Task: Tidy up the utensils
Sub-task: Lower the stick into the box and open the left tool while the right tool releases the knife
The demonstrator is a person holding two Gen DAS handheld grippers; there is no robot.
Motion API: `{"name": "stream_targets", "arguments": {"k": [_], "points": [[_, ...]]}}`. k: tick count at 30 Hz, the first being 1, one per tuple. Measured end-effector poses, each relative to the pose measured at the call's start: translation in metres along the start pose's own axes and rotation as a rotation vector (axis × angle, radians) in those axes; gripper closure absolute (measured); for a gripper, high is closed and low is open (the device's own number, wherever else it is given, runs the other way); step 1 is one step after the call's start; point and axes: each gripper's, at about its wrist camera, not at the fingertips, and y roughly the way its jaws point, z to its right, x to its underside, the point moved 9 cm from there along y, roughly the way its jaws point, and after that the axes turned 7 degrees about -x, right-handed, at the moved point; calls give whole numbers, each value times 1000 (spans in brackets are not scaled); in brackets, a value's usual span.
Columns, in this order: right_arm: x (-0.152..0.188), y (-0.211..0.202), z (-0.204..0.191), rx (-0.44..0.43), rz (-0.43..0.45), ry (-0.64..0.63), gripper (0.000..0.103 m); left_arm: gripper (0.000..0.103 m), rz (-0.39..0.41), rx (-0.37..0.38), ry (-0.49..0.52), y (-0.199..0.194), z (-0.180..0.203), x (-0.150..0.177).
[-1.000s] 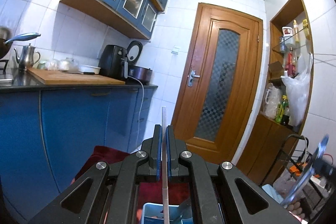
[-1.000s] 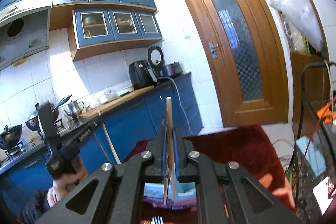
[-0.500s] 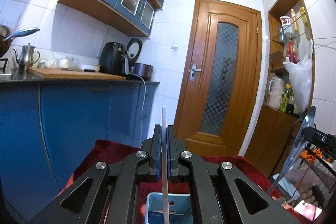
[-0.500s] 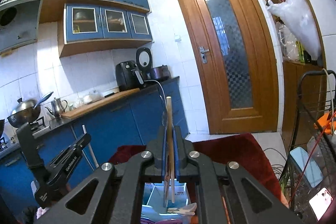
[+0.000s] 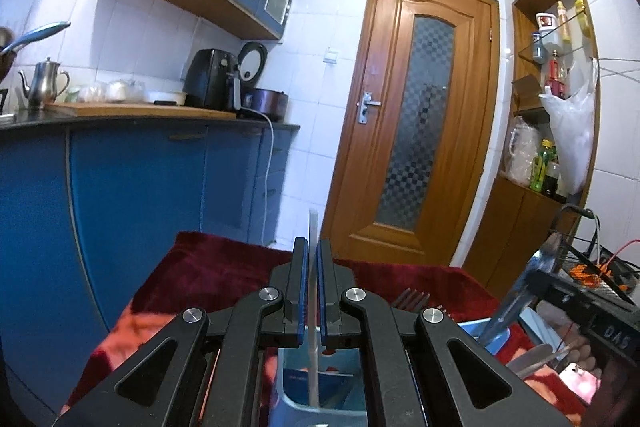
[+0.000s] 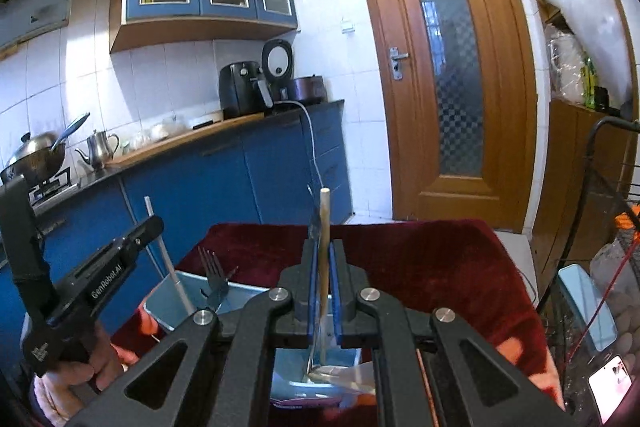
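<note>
My left gripper (image 5: 312,243) is shut on a thin white stick (image 5: 312,223) that stands upright, its lower end inside a light blue box (image 5: 289,371). In the right wrist view the left gripper (image 6: 154,223) and its white stick (image 6: 164,251) are at the left, over the blue box (image 6: 168,287). A dark fork (image 6: 214,273) stands in that box. My right gripper (image 6: 324,246) is shut on an upright wooden stick (image 6: 325,211), with a thin metal utensil pressed beside it. Their lower ends reach into the box. The box sits on a dark red cloth (image 6: 420,259).
Blue kitchen cabinets (image 5: 132,195) run along the left, and a wooden door (image 5: 416,115) is ahead. A black wire rack (image 6: 608,195), a blue-rimmed mirror (image 6: 588,303) and a phone (image 6: 610,381) are at the right. A hand (image 6: 80,375) holds the left gripper's handle.
Both grippers have come down toward the red cloth with their sticks still gripped. The blue box and the fork now show more fully. The right gripper has moved closer to the left one.
</note>
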Motion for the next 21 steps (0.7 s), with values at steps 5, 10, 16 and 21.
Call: {"name": "stream_targets", "arguments": {"k": [5, 10, 16, 21], "points": [[4, 4, 0, -21, -19, 24, 95, 91, -40, 17, -20, -1, -2, 5], [1, -1, 3, -17, -2, 41, 83, 86, -82, 34, -47, -7, -4, 7], [-6, -17, 6, -17, 46, 69, 82, 86, -110, 46, -40, -23, -4, 6], [-13, -37, 6, -21, 94, 79, 82, 86, -140, 50, -22, -39, -2, 6]]}}
